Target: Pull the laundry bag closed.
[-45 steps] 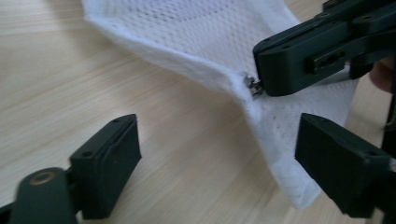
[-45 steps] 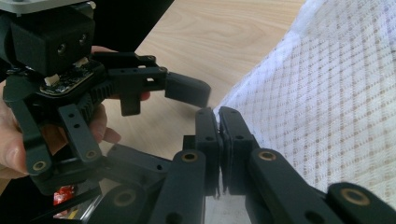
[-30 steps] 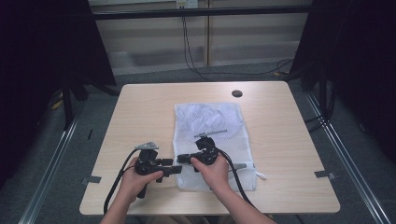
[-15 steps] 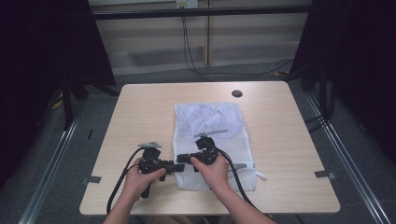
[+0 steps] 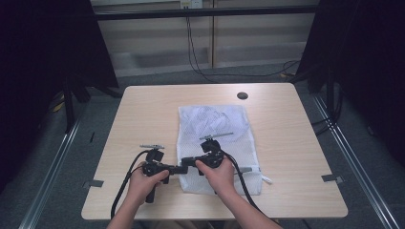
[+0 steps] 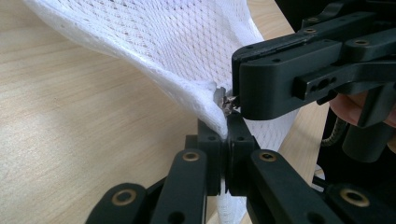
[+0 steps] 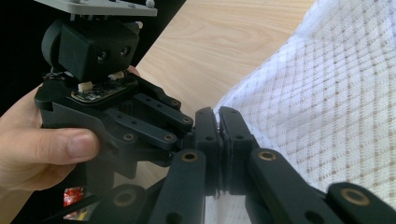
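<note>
Gripping the white mesh laundry bag (image 5: 215, 143) at its near left corner, on the pale wood table (image 5: 143, 109). Left gripper (image 6: 227, 135) has just been closing and now pinches the hem; right gripper (image 6: 232, 99) is clamped on what looks like the zipper pull. Advice: hold the hem taut, pull along the zipper line. Soft, open diamond weave; rigid black jaws.

Worktop (image 5: 143, 114) bare left, right and beyond the mesh bag (image 5: 215, 129); free passage there. Bag fills the middle. Both hand-held grippers crowd its near-left corner, tips nearly touching.
</note>
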Available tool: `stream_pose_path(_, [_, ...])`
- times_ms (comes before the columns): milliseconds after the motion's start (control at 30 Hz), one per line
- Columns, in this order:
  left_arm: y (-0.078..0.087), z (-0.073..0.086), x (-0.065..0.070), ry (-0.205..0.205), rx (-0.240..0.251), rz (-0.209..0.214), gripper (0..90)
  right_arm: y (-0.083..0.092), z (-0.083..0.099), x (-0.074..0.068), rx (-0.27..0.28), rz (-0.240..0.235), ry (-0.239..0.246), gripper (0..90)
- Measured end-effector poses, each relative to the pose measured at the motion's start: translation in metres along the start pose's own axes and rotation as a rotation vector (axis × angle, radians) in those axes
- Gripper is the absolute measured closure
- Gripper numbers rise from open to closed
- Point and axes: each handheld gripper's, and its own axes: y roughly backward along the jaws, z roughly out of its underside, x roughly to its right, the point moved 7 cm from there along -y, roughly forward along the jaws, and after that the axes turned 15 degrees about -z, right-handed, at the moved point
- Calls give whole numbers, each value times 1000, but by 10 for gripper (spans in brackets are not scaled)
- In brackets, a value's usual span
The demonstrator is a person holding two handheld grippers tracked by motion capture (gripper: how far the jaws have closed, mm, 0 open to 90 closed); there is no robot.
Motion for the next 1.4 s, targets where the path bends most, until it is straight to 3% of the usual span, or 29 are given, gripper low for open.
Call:
stream_pose_path(100, [0, 0, -1, -20, 6, -3, 879, 1, 0, 1, 2, 3, 2, 869])
stream_pose_path(233, [2, 0, 1, 8, -3, 5, 881, 2, 0, 1, -5, -1, 7, 869])
stream_pose_path(500, [4, 0, -1, 24, -4, 5, 883, 6, 1, 4, -7, -6, -4, 870])
stream_pose_path(633, [4, 0, -1, 13, -4, -1, 883, 8, 2, 4, -11, -2, 1, 869])
stream_pose_path(700, [4, 0, -1, 30, -4, -1, 883, 10, 2, 6, -16, 11, 5, 869])
stream_pose_path(1400, [6, 0, -3, 33, -6, -10, 883, 21, 4, 11, -14, 20, 0, 870])
